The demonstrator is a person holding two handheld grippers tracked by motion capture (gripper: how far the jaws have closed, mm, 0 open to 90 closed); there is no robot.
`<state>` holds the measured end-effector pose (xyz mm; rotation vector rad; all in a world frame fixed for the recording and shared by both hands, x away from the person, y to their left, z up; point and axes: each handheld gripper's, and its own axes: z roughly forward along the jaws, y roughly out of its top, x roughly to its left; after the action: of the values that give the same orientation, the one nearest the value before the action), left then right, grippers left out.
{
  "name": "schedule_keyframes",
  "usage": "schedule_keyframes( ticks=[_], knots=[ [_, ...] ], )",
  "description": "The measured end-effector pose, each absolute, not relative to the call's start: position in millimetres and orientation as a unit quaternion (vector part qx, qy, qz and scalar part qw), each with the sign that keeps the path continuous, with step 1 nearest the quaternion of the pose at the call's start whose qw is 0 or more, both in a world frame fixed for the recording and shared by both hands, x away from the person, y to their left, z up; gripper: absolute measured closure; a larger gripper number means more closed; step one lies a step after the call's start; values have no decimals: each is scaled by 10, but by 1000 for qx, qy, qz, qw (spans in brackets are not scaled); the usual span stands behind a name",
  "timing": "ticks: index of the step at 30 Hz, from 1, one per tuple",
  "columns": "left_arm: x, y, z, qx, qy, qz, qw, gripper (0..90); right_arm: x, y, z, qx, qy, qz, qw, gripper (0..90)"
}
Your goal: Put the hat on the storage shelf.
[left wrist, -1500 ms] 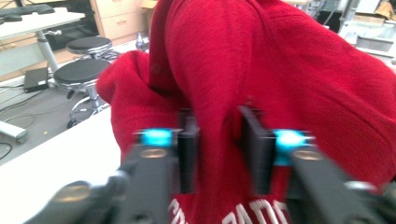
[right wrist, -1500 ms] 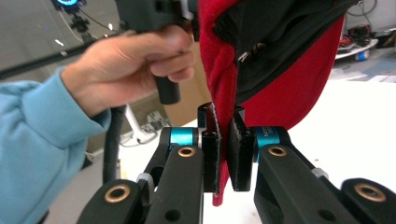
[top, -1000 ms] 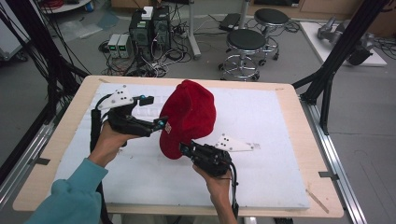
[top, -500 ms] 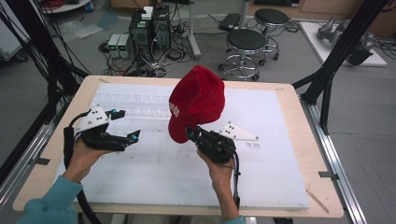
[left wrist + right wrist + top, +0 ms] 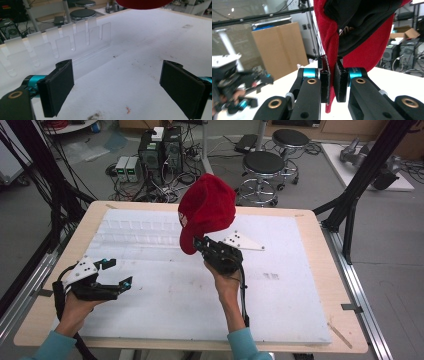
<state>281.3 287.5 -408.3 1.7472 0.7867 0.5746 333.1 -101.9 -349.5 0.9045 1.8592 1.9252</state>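
A red cap (image 5: 206, 210) hangs in the air above the middle of the white mat (image 5: 280, 315), held up by its brim. My right gripper (image 5: 200, 245) is shut on that brim; in the right gripper view the pads (image 5: 325, 80) pinch the red cloth (image 5: 329, 45) between them, and the cap's dark inside shows above. My left gripper (image 5: 117, 272) is low over the mat's left part, open, with nothing between its pads (image 5: 58, 86). In the left gripper view the cap's red edge (image 5: 143, 3) shows at the top.
A clear plastic rack with several slots (image 5: 60, 42) lies along the mat's far left part (image 5: 135, 227). The wooden table edge (image 5: 345, 290) frames the mat. Stools (image 5: 262, 167), computer cases (image 5: 160, 150) and black frame posts (image 5: 365, 175) stand beyond the table.
The left gripper has let go of the cap and moved left and down toward the mat's left edge. The right gripper has lifted the cap higher and tipped it upright.
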Motion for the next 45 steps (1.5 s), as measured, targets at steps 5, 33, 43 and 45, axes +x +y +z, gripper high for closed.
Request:
schedule_keyframes(
  ticks=[5, 33, 43, 45],
  knots=[
    [2759, 2952, -4232, 715, 334, 257, 557, 125, 3510, -955, -3446, 317, 647, 673, 167, 857],
    [2671, 3044, -4486, 686, 374, 294, 550, 130, 4109, -372, -3649, 343, 675, 626, 186, 857],
    [2672, 3032, -4486, 688, 374, 295, 547, 139, 4168, -330, -3742, 354, 673, 622, 185, 857],
    [2672, 3031, -4486, 689, 374, 296, 546, 140, 4169, -320, -3751, 356, 673, 622, 181, 857]
  ],
)
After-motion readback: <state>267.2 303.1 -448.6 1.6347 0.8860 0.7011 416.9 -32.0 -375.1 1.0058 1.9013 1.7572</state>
